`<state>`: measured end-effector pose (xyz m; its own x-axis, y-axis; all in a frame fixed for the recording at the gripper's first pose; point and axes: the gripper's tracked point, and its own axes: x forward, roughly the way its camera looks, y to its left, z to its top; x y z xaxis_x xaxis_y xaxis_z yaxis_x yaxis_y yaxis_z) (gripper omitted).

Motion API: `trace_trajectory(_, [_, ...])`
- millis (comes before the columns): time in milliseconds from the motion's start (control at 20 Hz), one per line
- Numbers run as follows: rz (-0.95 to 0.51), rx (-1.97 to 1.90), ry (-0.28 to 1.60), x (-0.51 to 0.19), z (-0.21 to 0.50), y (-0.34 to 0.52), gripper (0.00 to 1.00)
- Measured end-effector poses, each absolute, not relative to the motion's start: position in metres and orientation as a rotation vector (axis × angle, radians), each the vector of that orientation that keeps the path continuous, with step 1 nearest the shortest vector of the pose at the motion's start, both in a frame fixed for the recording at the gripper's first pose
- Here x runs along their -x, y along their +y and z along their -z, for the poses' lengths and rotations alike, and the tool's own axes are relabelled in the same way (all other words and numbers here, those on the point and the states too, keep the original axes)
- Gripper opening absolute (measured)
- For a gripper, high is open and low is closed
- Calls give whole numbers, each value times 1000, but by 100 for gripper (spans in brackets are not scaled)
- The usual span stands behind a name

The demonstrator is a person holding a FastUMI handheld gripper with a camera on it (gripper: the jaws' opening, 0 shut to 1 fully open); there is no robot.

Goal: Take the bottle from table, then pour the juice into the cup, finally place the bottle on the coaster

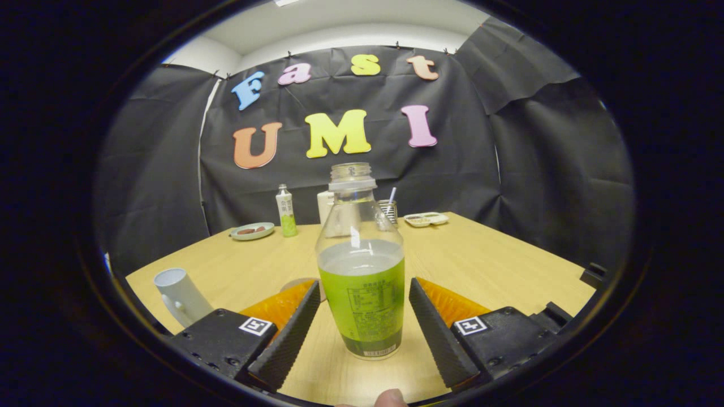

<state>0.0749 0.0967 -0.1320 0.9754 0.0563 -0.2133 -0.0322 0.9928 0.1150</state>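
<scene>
1. Between the two fingers of the gripper [362,322] stands one uncapped bottle [361,265], upright on the wooden table [481,265]. It is clear above and wrapped in a green label below, with liquid reaching roughly to the top of the label.
2. Both fingers are spread wide, one on each side of the bottle, and a strip of bare table shows between each finger and the label, so neither presses on it.
3. One white cup [181,294] stands to the left of the left finger, near the table's left edge.
4. One round coaster [294,282] lies flat just behind the left finger and just beside the bottle's left side; it is partly hidden.
5. Along the far edge I count one small sealed bottle [287,211] with a green lower part, one round plate [252,230] to its left, one white container [326,206] behind the neck of the near bottle, one holder [389,209] with a straw in it, and one divided tray [426,219] on the right.
6. Right of the bottle the tabletop lies open out to its right edge, and a wide bare stretch separates the near bottle from the far row.
7. One fingertip [390,397] of a person shows at the very near edge, below the bottle.
</scene>
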Motion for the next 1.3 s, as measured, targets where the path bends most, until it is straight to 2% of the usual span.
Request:
trace_trajectory(100, [-37, -114, 229, -79, 134, 97, 100])
trace_trajectory(450, [-12, -86, 236, -86, 126, 96, 83])
trace_trajectory(600, [-30, -57, 238, -86, 117, 106, 80])
trace_trajectory(1000, [-118, 267, 140, -99, 64, 153, 74])
trace_trajectory(1300, [-120, 590, 126, -122, 51, 182, 74])
